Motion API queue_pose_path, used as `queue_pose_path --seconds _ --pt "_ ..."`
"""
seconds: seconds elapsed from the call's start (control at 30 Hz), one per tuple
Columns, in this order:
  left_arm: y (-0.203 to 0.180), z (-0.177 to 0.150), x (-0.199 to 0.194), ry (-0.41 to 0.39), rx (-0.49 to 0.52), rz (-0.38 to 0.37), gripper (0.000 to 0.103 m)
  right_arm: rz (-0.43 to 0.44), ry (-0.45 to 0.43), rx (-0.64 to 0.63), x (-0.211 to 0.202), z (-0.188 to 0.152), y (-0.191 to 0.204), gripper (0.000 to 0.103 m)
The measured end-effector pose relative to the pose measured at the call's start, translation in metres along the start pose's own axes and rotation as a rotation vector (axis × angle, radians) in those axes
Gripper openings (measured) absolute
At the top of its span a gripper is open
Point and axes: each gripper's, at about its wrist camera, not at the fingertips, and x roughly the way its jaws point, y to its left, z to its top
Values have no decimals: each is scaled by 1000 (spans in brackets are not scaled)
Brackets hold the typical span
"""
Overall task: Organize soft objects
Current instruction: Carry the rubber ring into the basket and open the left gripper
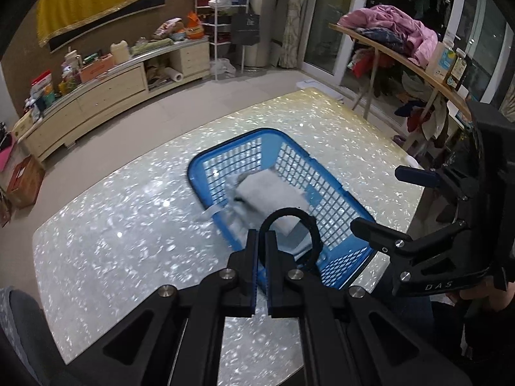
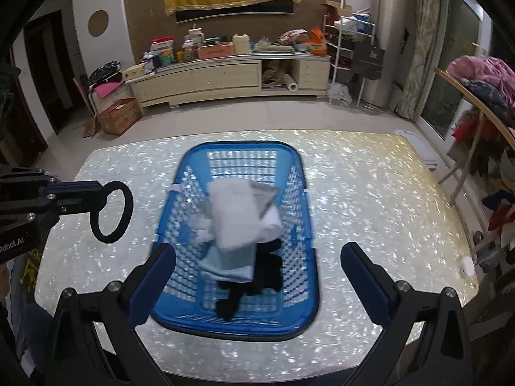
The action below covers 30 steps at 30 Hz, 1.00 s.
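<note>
A blue mesh basket [image 2: 299,321] stands on the pearly table [image 2: 370,193]; it also shows in the left wrist view [image 1: 225,146]. It holds a folded white cloth [image 2: 233,215], a light blue cloth [image 2: 230,265] and a black garment [image 2: 257,276]. My left gripper [image 1: 261,241] is shut on a black ring-shaped band [image 1: 291,214], held above the basket's near left edge; the band also shows in the right wrist view [image 2: 112,212], left of the basket. My right gripper [image 2: 257,276] is open and empty over the basket's near end, and also shows in the left wrist view [image 1: 389,206].
A long cream cabinet [image 2: 225,75] loaded with clutter runs along the far wall. A wooden shelf with piled clothes [image 2: 482,74] stands to the right of the table. A cardboard box [image 2: 119,115] sits on the floor.
</note>
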Motion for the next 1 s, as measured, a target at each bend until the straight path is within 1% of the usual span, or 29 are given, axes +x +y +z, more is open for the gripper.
queue_pose_path --seconds 0.27,0.43,0.57,0.8,1.0 --pt "-19 21 40 40 32 -20 3 -11 30 27 19 3 -27 103" --pt "-21 31 73 81 36 -17 3 -7 58 44 33 1 -40 103" --pt "-19 38 98 99 29 -23 3 -1 74 44 43 1 -45 103" --pt "-16 42 143 151 45 19 3 18 92 55 59 4 -53 103" --pt "-13 40 167 188 40 26 3 30 113 69 68 3 -58 103"
